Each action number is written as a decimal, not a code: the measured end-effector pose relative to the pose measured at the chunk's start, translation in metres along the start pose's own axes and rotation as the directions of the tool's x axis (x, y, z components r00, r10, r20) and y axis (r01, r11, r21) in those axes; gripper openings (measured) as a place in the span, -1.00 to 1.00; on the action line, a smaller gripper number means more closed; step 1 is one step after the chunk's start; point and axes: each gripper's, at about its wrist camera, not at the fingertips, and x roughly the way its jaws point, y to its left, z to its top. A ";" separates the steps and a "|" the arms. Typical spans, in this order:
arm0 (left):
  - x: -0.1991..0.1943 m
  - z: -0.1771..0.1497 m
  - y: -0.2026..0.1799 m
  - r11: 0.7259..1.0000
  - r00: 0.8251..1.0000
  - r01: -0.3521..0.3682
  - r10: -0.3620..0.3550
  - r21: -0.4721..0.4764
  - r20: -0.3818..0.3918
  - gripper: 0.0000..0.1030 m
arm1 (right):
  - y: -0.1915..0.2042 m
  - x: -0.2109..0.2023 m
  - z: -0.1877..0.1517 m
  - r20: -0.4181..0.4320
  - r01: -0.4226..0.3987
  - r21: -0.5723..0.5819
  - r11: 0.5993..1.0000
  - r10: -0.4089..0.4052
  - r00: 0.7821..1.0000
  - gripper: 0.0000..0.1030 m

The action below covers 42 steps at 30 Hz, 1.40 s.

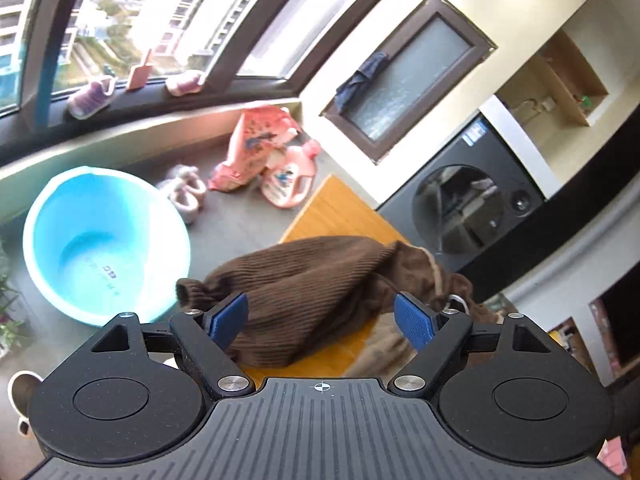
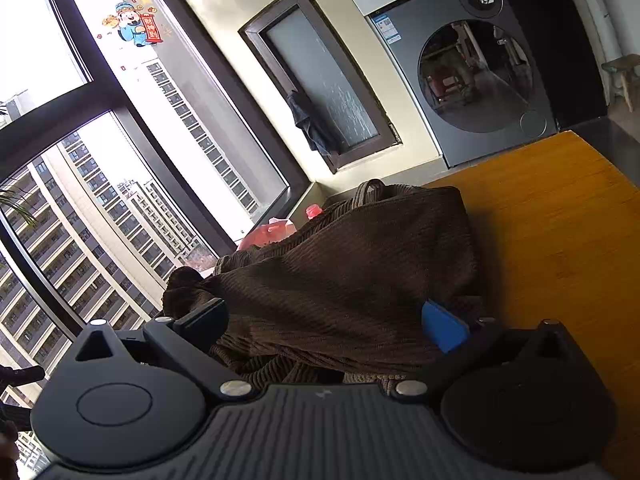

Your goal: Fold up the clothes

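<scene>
Brown ribbed garment [image 1: 316, 292] fills centre of left wrist view and lower centre of right wrist view [image 2: 348, 280], bunched on the orange wooden table [image 2: 560, 248]. It lies in a loose mound, cuffed sleeve end sticking out toward centre left, a lighter lining showing lower right. No flat squared fold visible, so the fold looks incomplete; this fits either a garment gathered mid-fold or one just dumped for folding, cannot tell which.

Table: bare wood at right of right wrist view gives open room; garment overhangs the table edge toward the window side. Washing machine [image 2: 472, 76] upper right, close behind the table. Blue basin [image 1: 104, 240] centre left on the floor, detergent bottles [image 1: 272, 160] upper centre, well apart from the garment.

Left gripper [image 1: 320, 316]: jaws spread wide over the cloth, gripping nothing. Right gripper [image 2: 332, 324]: jaws wide, cloth lying between them, not pinched.
</scene>
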 end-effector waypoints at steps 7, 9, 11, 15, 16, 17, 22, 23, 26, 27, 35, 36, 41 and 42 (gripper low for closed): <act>0.021 -0.004 0.035 0.993 0.997 -0.072 0.068 -0.096 -0.040 0.76 | 0.004 0.001 -0.001 -0.004 0.019 -0.027 0.999 -0.019 1.000 1.00; 0.033 -0.005 0.035 0.994 0.997 -0.063 0.058 -0.091 -0.050 0.68 | 0.003 0.000 -0.001 -0.003 0.018 -0.027 0.999 -0.018 1.000 1.00; 0.042 -0.004 0.032 0.995 0.996 -0.077 0.075 -0.064 -0.042 0.14 | 0.001 -0.001 0.000 0.000 0.014 -0.020 1.000 -0.014 1.000 1.00; 0.043 0.007 0.019 0.998 0.998 -0.064 0.064 0.024 0.019 -0.33 | 0.000 -0.002 0.000 0.003 0.010 -0.015 1.000 -0.010 1.000 1.00; 0.041 0.011 0.014 0.997 0.998 -0.051 0.049 0.052 0.038 -0.41 | 0.000 -0.002 0.000 0.004 0.009 -0.015 1.000 -0.009 1.000 1.00; 0.039 0.016 0.005 0.996 0.998 -0.041 0.036 0.083 0.056 -0.48 | 0.000 -0.003 0.000 0.004 0.008 -0.014 1.000 -0.008 1.000 1.00; 0.030 0.031 -0.063 0.979 0.988 0.102 -0.121 0.175 0.099 -0.57 | -0.001 -0.003 0.000 0.007 0.004 -0.009 1.000 -0.004 1.000 1.00; 0.031 0.032 -0.081 0.970 0.981 0.148 -0.169 0.193 0.098 -0.58 | -0.001 -0.003 0.000 0.008 0.003 -0.008 1.000 -0.003 1.000 1.00; 0.038 0.033 -0.135 0.926 0.946 0.283 -0.312 0.249 0.086 -0.58 | -0.002 -0.004 0.000 0.010 0.001 -0.004 1.000 -0.001 1.000 1.00; 0.044 0.026 -0.157 0.903 0.930 0.335 -0.363 0.270 0.059 -0.58 | -0.002 -0.004 0.000 0.010 0.000 -0.002 1.000 0.000 1.000 1.00; 0.097 -0.025 -0.213 0.778 0.814 0.581 -0.562 0.240 -0.149 0.18 | -0.008 -0.003 0.002 -0.005 -0.033 0.039 0.999 0.033 0.999 1.00; 0.102 -0.031 -0.216 0.770 0.803 0.596 -0.572 0.229 -0.165 0.26 | -0.010 -0.002 0.003 -0.010 -0.039 0.054 0.998 0.040 0.999 1.00; 0.111 -0.035 -0.190 0.790 0.828 0.560 -0.532 0.249 -0.178 0.70 | -0.017 0.000 0.005 -0.026 -0.063 0.107 0.992 0.066 0.997 1.00; 0.110 -0.034 -0.182 0.798 0.841 0.540 -0.512 0.267 -0.174 0.72 | -0.016 0.001 0.005 -0.031 -0.062 0.107 0.992 0.065 0.997 1.00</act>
